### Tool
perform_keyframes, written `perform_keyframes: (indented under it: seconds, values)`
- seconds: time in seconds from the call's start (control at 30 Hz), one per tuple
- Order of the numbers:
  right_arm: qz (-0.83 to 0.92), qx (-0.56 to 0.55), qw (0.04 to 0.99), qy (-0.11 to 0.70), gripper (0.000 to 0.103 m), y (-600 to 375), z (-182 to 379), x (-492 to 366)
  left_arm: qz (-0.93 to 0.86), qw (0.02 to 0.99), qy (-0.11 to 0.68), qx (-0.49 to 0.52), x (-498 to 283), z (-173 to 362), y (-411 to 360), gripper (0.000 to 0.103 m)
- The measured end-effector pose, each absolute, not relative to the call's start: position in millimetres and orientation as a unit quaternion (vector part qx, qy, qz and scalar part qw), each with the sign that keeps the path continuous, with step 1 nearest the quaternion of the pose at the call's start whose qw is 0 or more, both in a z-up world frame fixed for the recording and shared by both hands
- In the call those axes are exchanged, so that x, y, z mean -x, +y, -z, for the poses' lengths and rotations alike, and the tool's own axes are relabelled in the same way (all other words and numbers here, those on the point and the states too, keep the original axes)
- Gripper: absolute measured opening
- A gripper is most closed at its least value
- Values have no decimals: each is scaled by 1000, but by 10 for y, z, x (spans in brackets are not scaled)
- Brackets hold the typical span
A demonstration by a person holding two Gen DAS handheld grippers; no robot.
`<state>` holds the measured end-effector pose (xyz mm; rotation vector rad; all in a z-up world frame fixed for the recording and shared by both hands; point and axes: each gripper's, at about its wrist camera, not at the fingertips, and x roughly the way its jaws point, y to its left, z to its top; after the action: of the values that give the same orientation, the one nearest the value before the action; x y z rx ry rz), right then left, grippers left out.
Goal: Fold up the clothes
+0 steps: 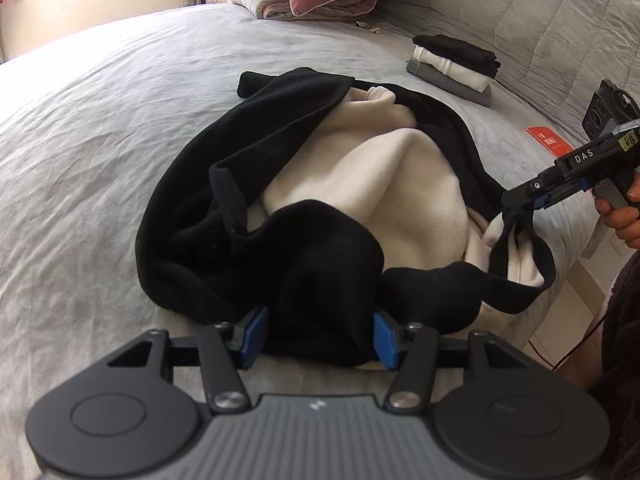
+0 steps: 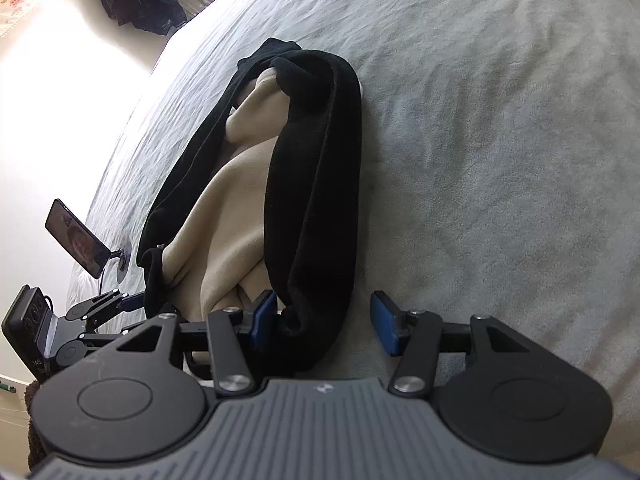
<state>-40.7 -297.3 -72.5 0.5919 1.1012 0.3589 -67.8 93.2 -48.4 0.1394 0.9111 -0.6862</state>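
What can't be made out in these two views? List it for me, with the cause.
1. Black-and-cream garment: its type and edges, both views; its own bunched folds hide them.
2. Left gripper: whether it pinches, left wrist view; fabric fills the jaws.
3. Red card: its print, left wrist view; too small.
4. Person's hand: mostly cut off by the right edge, left wrist view.

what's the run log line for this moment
left gripper: open, straddling black fold | right gripper: open, cloth beside one pad | garment: black and cream, crumpled on bed | folding: not started
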Motion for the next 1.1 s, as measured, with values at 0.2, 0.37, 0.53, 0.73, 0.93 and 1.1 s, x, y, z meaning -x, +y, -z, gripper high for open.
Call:
perform_keyframes:
  seconds: [0.2, 0.37, 0.53, 0.73, 0.93, 1.1]
  values:
    - [-169, -303, 794, 498, 56, -3134, 615, 444, 345, 850, 395, -50, 765, 264, 1087, 56]
    - [-190, -333, 788, 482, 56, -3144, 543, 441, 385, 847, 366, -20, 733, 145, 1003, 57]
    - [-200, -308, 788, 494, 56, -2947, 562, 381, 426, 832, 352, -43, 703, 125, 700, 57]
    - [-196, -287, 785, 513, 54, -2817, 678, 342, 424, 817, 385, -68, 656, 285, 571, 56]
    - [-187, -285, 778, 528, 41, -2911, 787, 367, 423, 802, 414, -86, 670, 440, 558, 56]
    - [-198, -278, 773, 535, 36, -2958, 819, 425, 428, 795, 423, -85, 817, 526, 784, 56]
